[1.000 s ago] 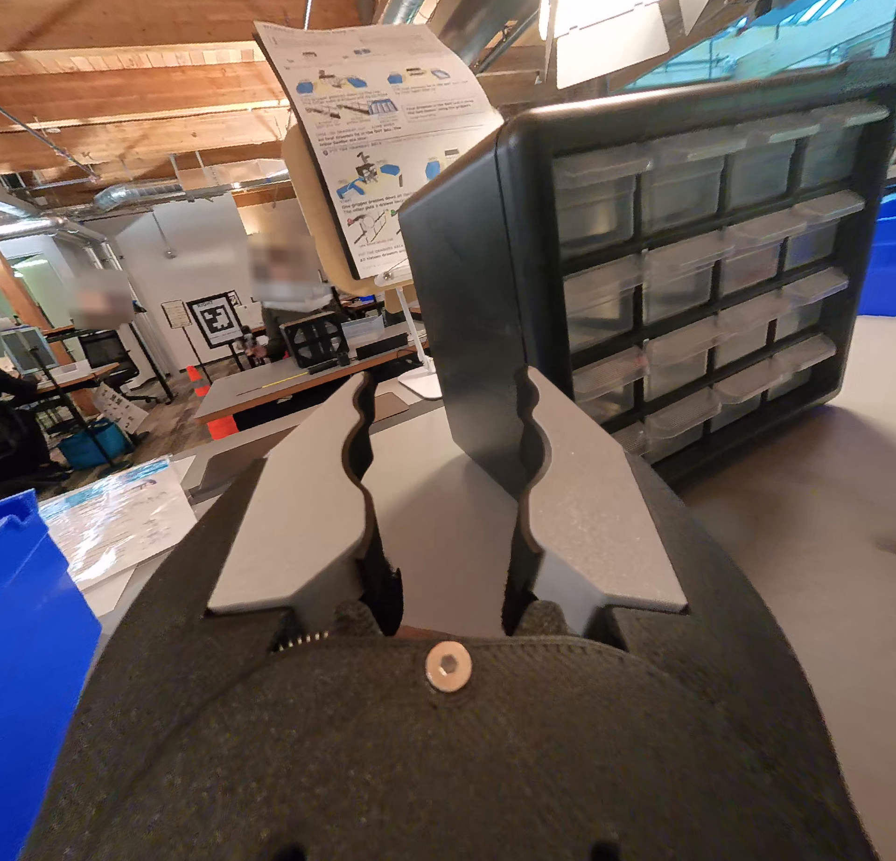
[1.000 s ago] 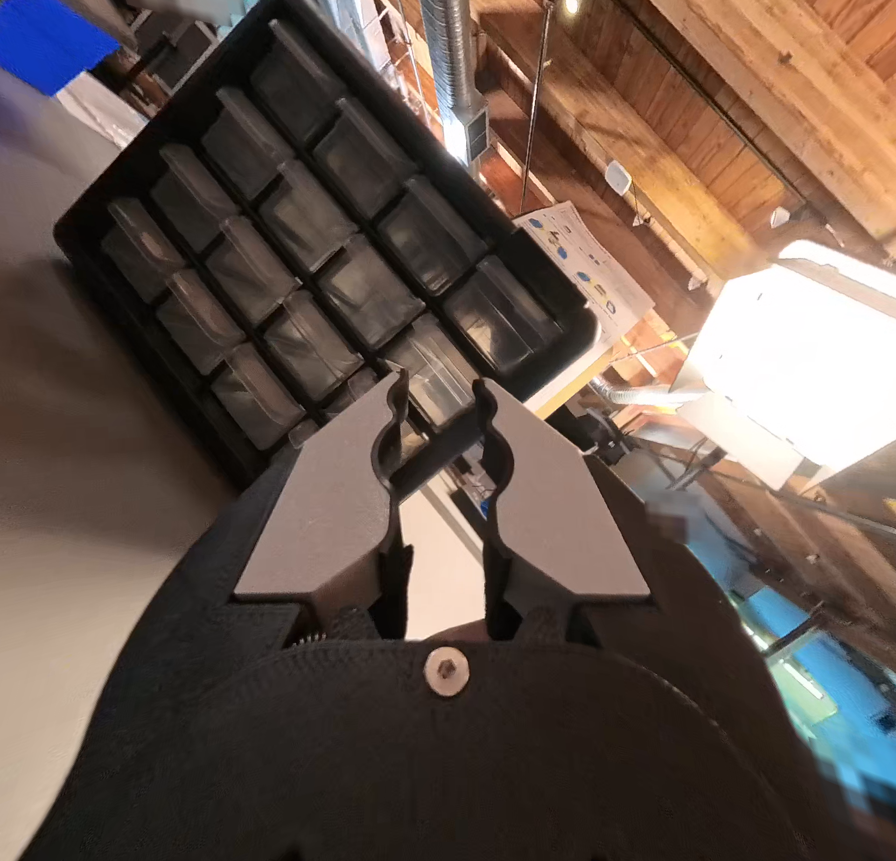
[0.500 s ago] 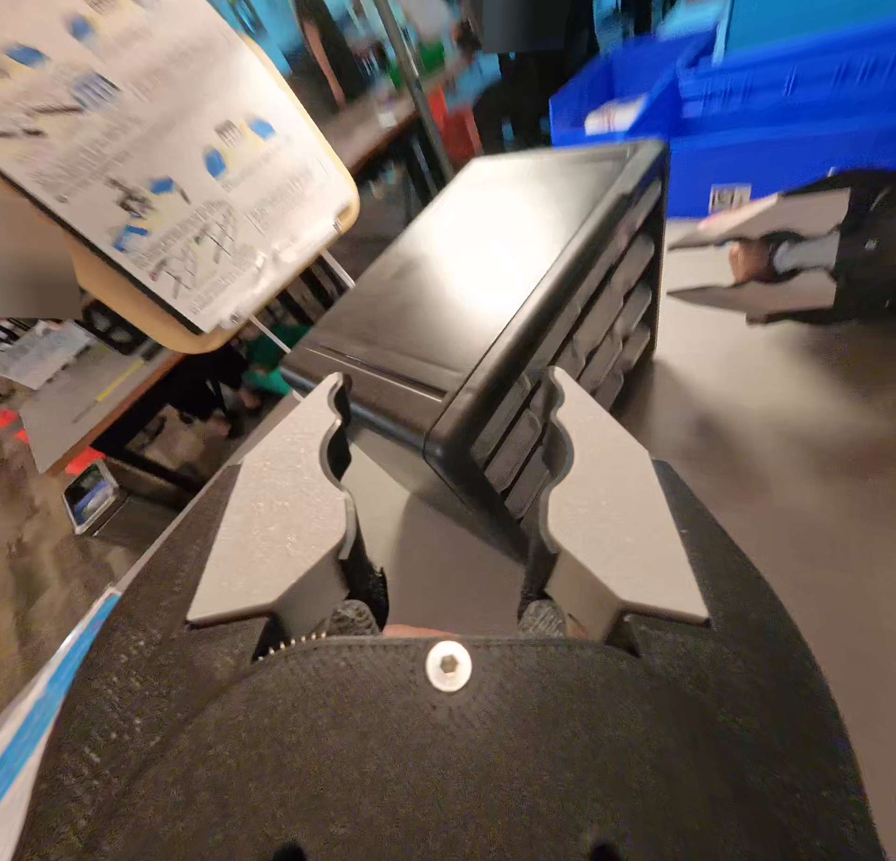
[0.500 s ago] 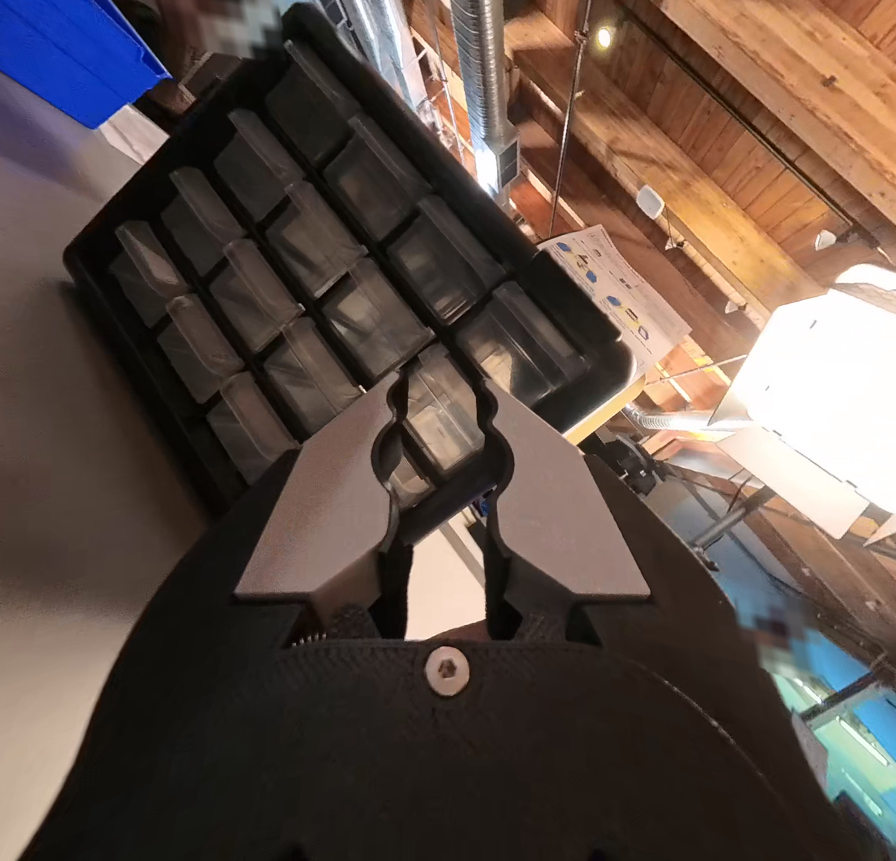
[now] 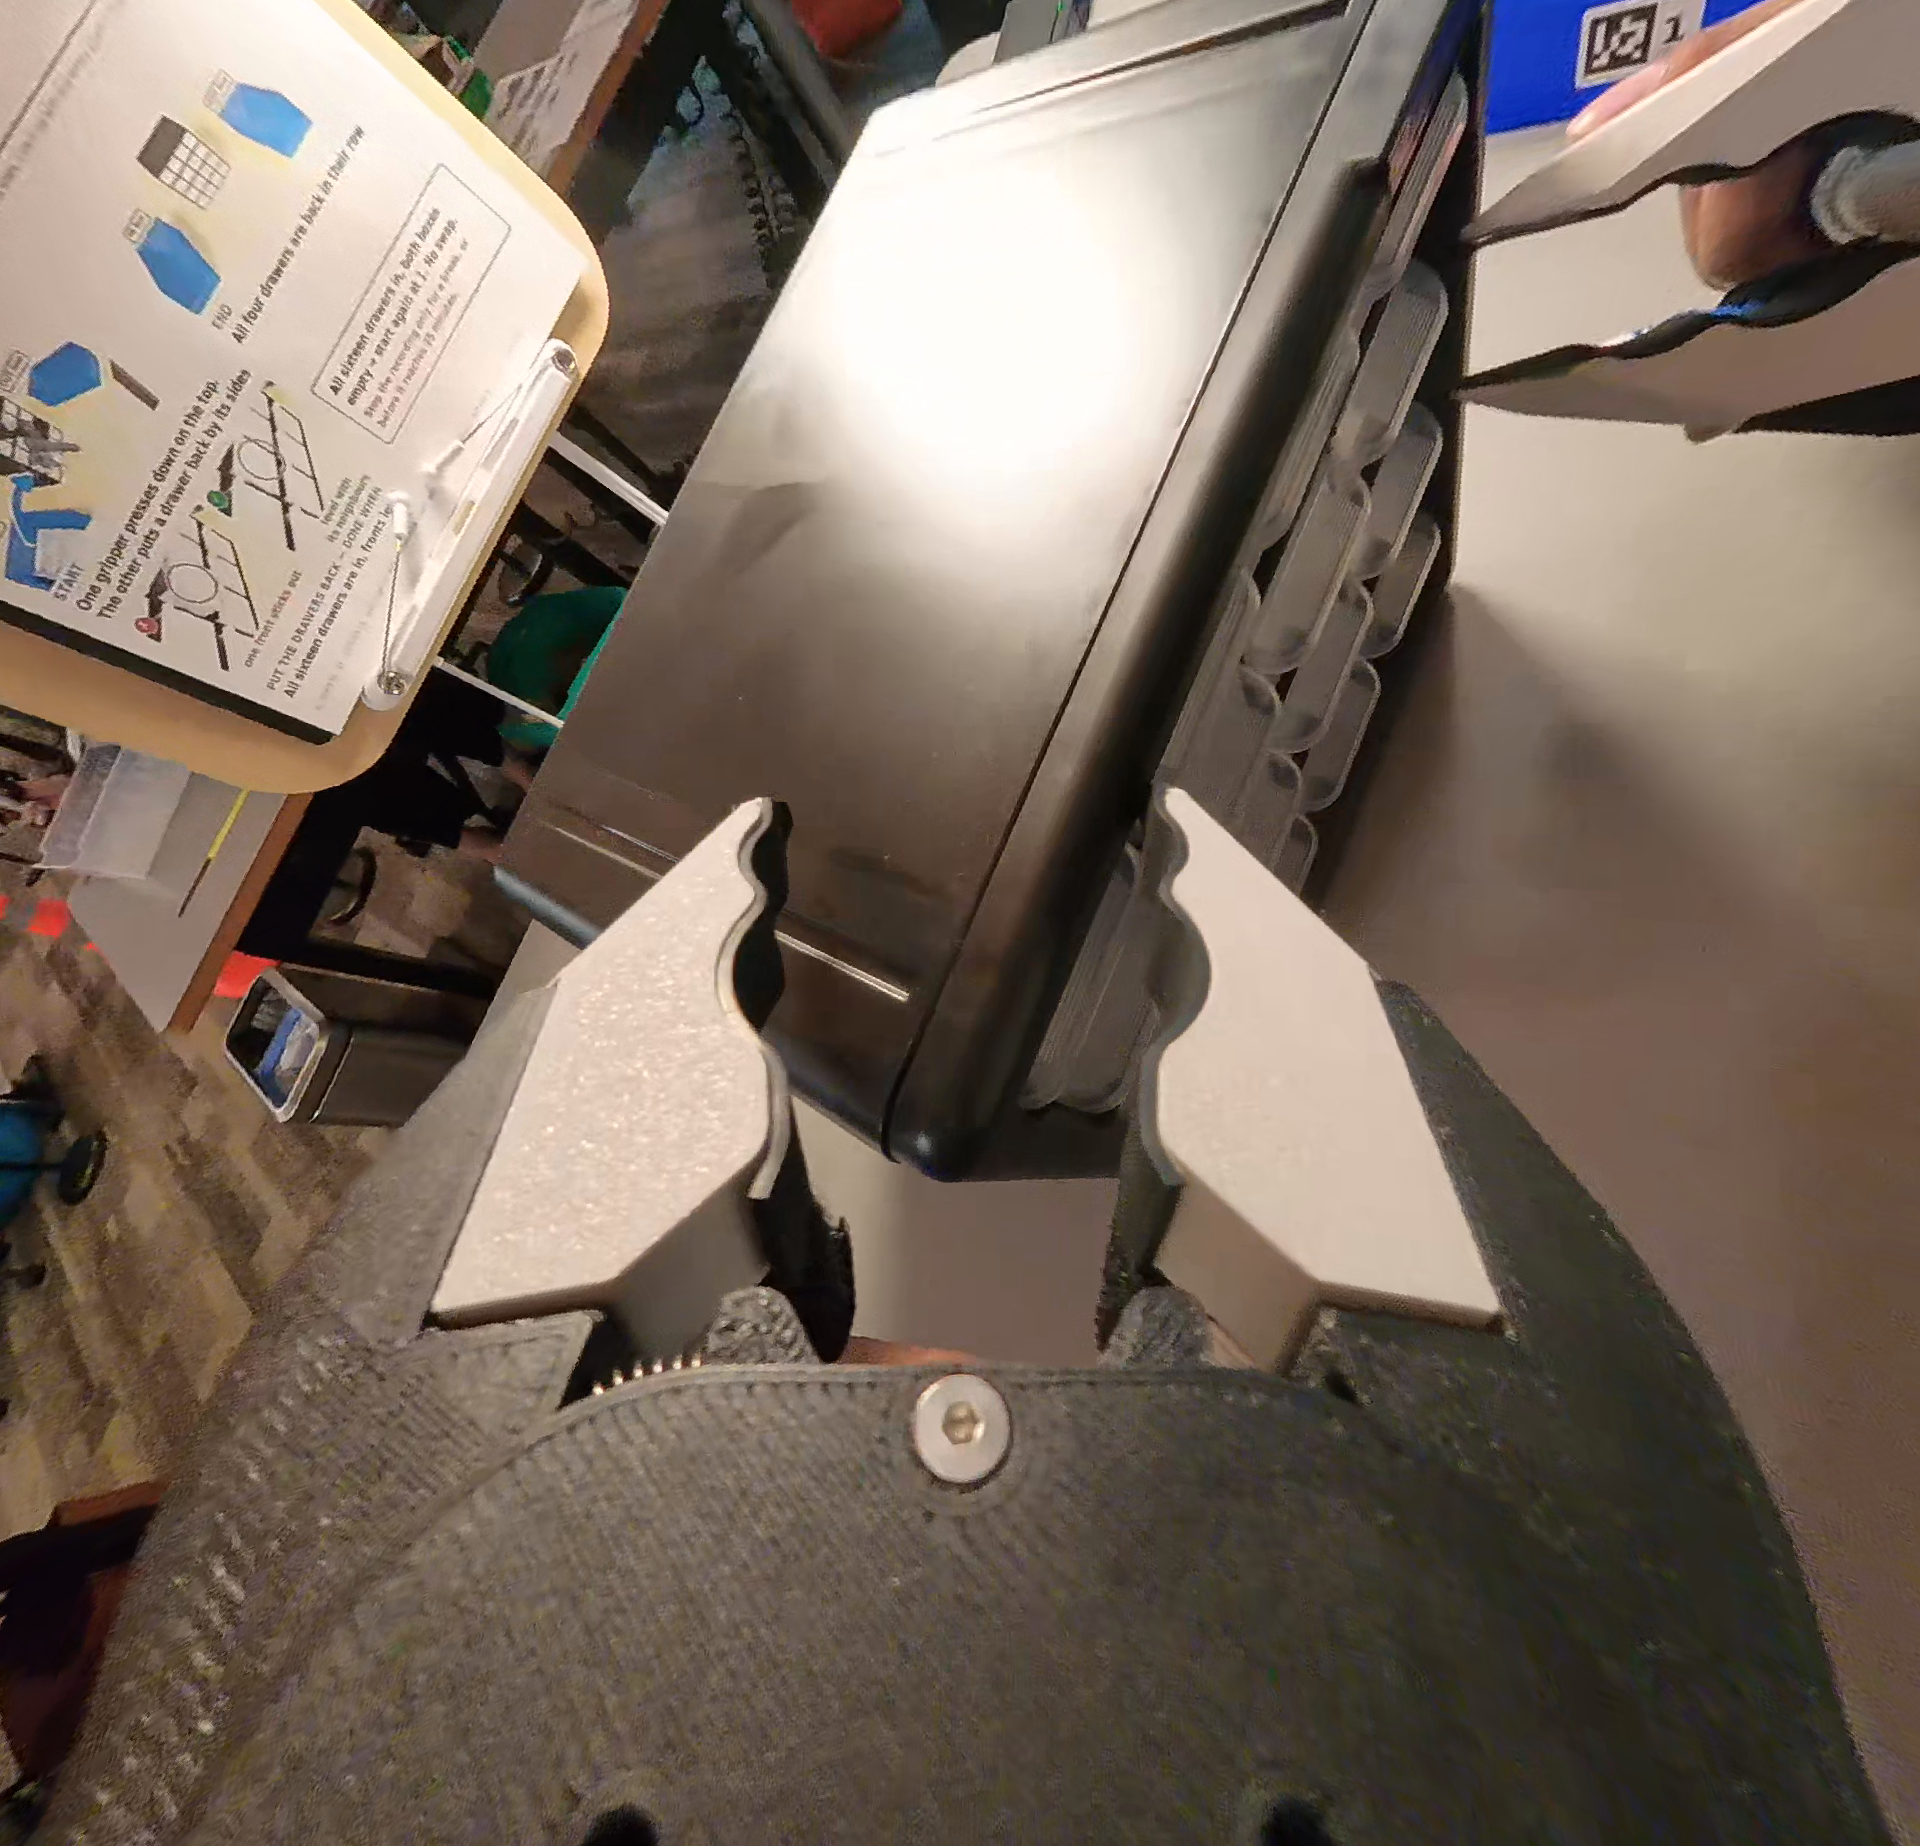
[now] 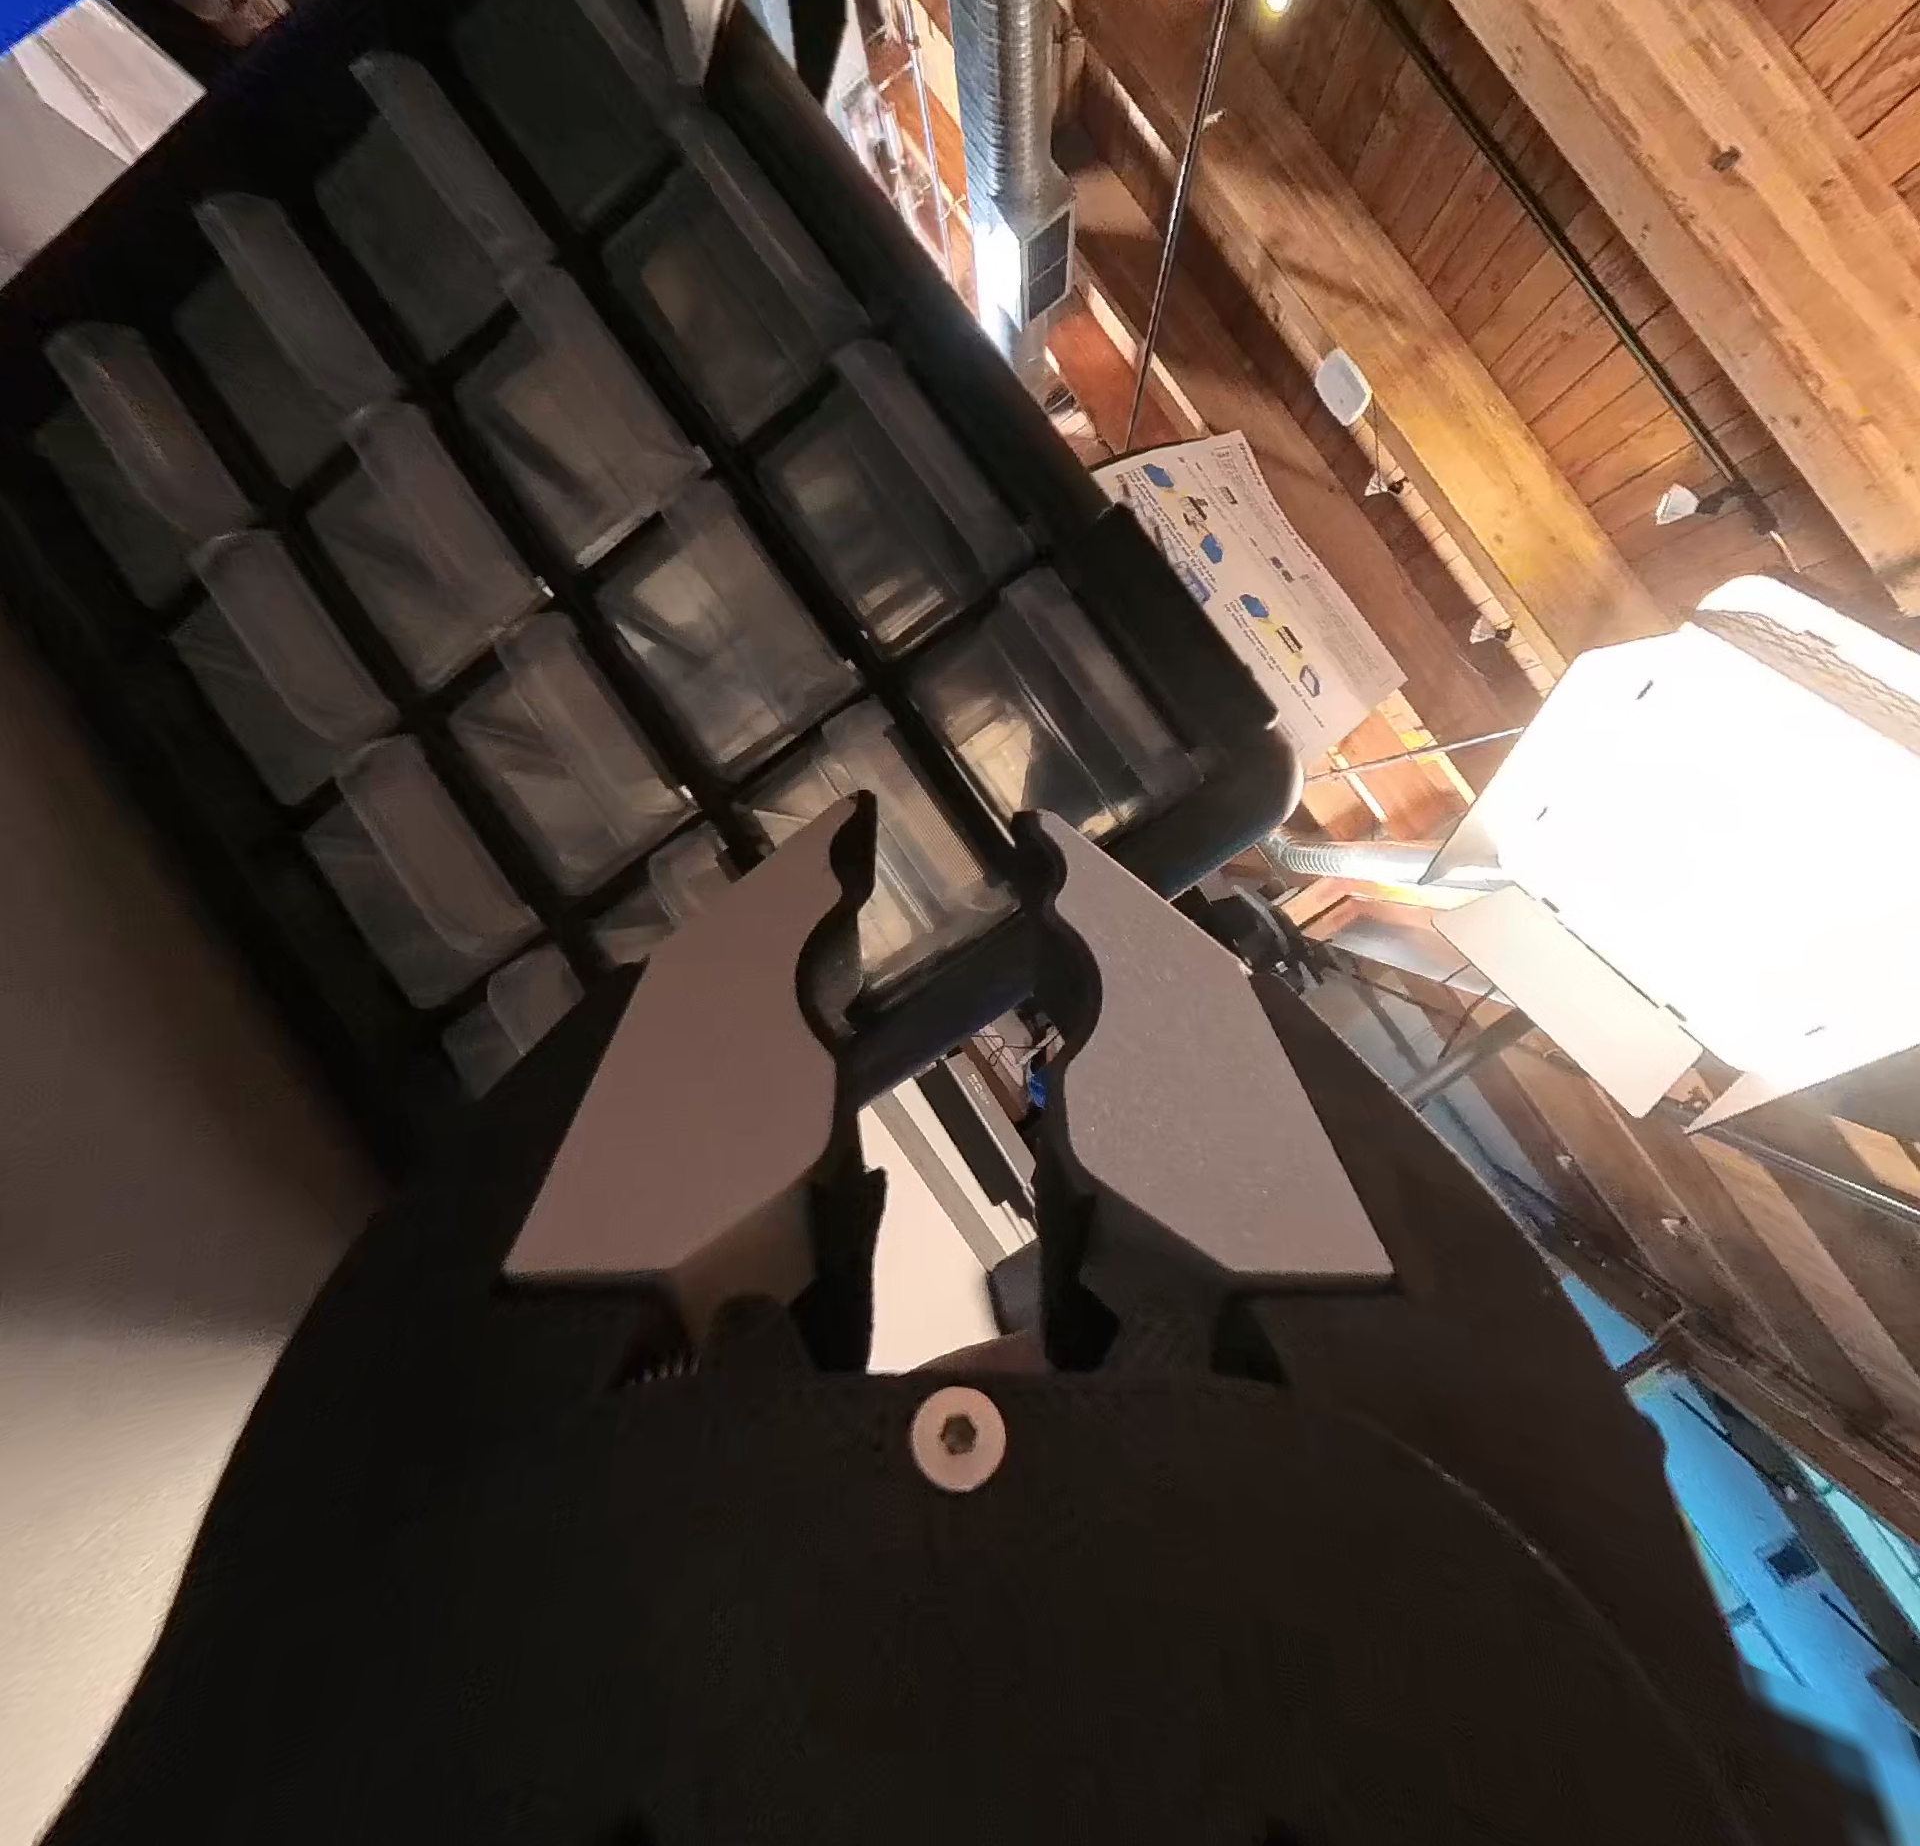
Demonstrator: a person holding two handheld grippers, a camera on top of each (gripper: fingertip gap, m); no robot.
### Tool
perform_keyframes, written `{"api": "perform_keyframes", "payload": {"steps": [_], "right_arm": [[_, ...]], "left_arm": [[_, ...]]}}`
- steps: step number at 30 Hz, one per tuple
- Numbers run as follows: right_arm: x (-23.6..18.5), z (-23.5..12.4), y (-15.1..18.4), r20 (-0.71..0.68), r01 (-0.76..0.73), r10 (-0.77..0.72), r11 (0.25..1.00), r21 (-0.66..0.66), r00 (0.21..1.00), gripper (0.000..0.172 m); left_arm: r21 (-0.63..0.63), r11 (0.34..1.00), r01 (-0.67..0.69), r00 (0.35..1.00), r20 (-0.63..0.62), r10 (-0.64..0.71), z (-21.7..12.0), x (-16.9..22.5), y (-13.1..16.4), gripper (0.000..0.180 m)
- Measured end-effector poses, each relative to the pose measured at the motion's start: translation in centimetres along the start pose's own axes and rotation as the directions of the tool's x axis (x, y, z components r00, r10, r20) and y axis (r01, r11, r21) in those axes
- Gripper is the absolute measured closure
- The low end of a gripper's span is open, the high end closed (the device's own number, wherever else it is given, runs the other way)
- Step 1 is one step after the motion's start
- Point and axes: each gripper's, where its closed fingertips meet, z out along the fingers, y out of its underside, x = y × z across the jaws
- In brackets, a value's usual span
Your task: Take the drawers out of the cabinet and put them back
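The black cabinet (image 5: pixel 935 446) stands on the grey table (image 5: pixel 1662 861), and I see its top from above in the left wrist view. Its clear drawers (image 5: pixel 1340 570) line the front, all pushed in. My left gripper (image 5: pixel 966 814) is open and empty, its fingers on either side of the cabinet's near top front edge. My right gripper (image 5: pixel 1465 316) is open in front of the far end of the drawer front. In the right wrist view the right gripper (image 6: pixel 943 817) points at a clear drawer (image 6: pixel 925 892) near the cabinet's corner (image 6: pixel 1236 788). I cannot tell whether its pads touch that drawer.
An instruction sheet on a tan board (image 5: pixel 239 342) hangs to the left above the cabinet. Blue bins (image 5: pixel 1558 30) with a square marker stand behind the table. A bright lamp panel (image 6: pixel 1714 809) shows at the right. Floor and other desks lie beyond the table's left edge.
My left gripper swung from beside the cabinet's side up over its top and now looks down on it, with its jaws a little wider. My right gripper moved closer to the drawers, still open by the same amount.
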Motion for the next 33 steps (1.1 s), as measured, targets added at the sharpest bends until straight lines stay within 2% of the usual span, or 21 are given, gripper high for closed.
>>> {"api": "perform_keyframes", "payload": {"steps": [9,15,19,28,30,33], "right_arm": [[-0.5,0.7,0.9,0.020,0.164,-0.163,0.984,-0.068,0.986,0.147],[-1.0,1.4,1.3,0.033,0.347,-0.346,0.932,-0.105,0.938,0.149],[-0.6,1.3,1.1,0.010,0.404,-0.405,0.907,-0.121,0.914,0.159],[-1.2,-2.9,-1.1,-0.033,0.463,-0.466,0.883,-0.077,0.884,0.159],[-1.5,-3.2,-1.2,-0.012,0.468,-0.471,0.880,-0.081,0.882,0.151],[-2.2,-3.2,-1.4,0.094,0.402,-0.395,0.913,-0.076,0.914,0.124]], "left_arm": [[0.002,1.000,0.002,1.000,-0.027,-0.002,0.3,0.4,0.1,0.120],[-0.003,1.000,0.003,1.000,-0.025,-0.004,0.4,0.5,0.1,0.120],[-0.010,1.000,0.017,1.000,-0.025,-0.017,0.5,0.5,0.2,0.118],[-0.020,0.999,0.026,0.999,-0.023,-0.026,0.4,0.6,0.2,0.119],[-0.021,0.999,0.027,0.999,-0.023,-0.027,0.4,0.6,0.2,0.119],[-0.023,0.999,0.029,0.999,-0.023,-0.029,0.4,0.7,0.2,0.119]]}}
